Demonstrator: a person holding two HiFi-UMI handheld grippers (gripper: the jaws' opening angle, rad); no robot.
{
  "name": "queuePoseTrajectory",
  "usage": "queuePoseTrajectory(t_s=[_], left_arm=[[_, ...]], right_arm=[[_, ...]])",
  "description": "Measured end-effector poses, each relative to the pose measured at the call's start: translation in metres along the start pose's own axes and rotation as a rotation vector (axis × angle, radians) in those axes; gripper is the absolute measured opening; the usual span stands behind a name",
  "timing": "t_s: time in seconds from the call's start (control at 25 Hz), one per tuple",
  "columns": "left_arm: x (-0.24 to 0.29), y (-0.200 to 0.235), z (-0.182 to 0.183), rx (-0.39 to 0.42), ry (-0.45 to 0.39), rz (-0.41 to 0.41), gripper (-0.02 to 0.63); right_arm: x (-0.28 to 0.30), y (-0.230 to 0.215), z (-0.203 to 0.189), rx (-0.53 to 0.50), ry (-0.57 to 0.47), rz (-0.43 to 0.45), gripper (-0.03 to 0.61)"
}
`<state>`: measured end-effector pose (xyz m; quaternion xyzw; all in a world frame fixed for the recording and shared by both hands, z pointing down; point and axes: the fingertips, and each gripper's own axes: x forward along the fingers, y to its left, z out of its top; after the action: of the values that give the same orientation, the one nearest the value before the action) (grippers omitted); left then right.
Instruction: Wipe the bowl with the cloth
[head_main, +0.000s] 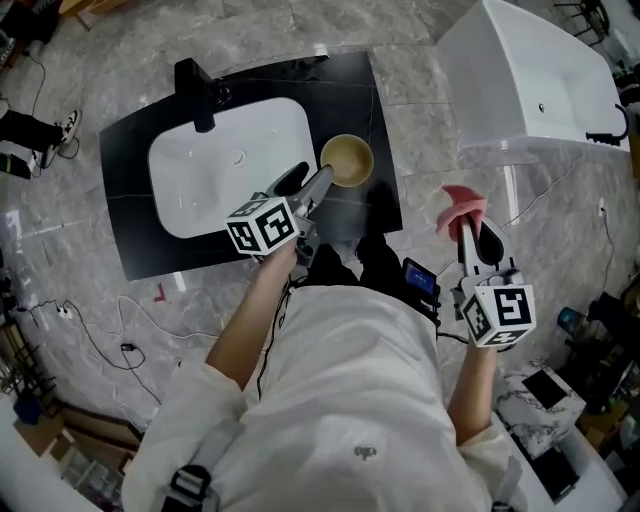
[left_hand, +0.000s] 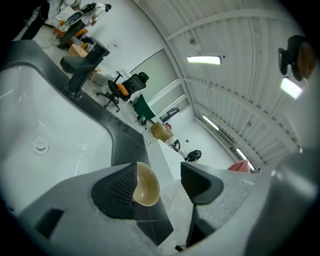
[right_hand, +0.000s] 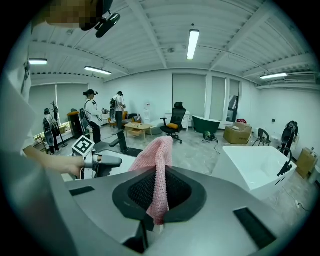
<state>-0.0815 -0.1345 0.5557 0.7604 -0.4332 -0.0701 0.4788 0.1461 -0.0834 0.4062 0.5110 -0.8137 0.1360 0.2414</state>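
The left claw (head_main: 308, 183) stands wide and empty, with the bowl (head_main: 347, 160) on the tabletop (head_main: 130, 150) just beyond its tips. The right claw (head_main: 470, 232) pinches the cloth (head_main: 462, 208), well apart from the bowl. Wiping seems not under way.

No readable text, labels, brands, numbers or signs in view

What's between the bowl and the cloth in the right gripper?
Head view: black countertop, then grey floor, nothing else, between bowl and cloth.
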Motion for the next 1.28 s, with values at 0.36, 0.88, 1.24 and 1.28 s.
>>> queuePoseTrajectory(t_s=[0.36, 0.88, 1.24, 1.28], left_arm=[[-0.064, -0.088, 0.012, 0.393, -0.075, -0.096, 0.353], [-0.156, -0.179, -0.026, 0.601, -0.288, 0.095, 0.182], [-0.192, -0.239, -0.074, 0.699, -0.319, 0.095, 0.014], [-0.193, -0.243, -0.077, 0.717, -0.316, 0.088, 0.014]], right_arm=[[0.007, 0.028, 0.009, -0.029, -0.063, 0.134, 0.017], [-0.073, 0.035, 0.009, -0.041, -0.233, 0.391, 0.017], [-0.142, 0.045, -0.015, -0.024, -0.350, 0.513, 0.015], [-0.147, 0.049, -0.016, -0.027, -0.361, 0.521, 0.015]])
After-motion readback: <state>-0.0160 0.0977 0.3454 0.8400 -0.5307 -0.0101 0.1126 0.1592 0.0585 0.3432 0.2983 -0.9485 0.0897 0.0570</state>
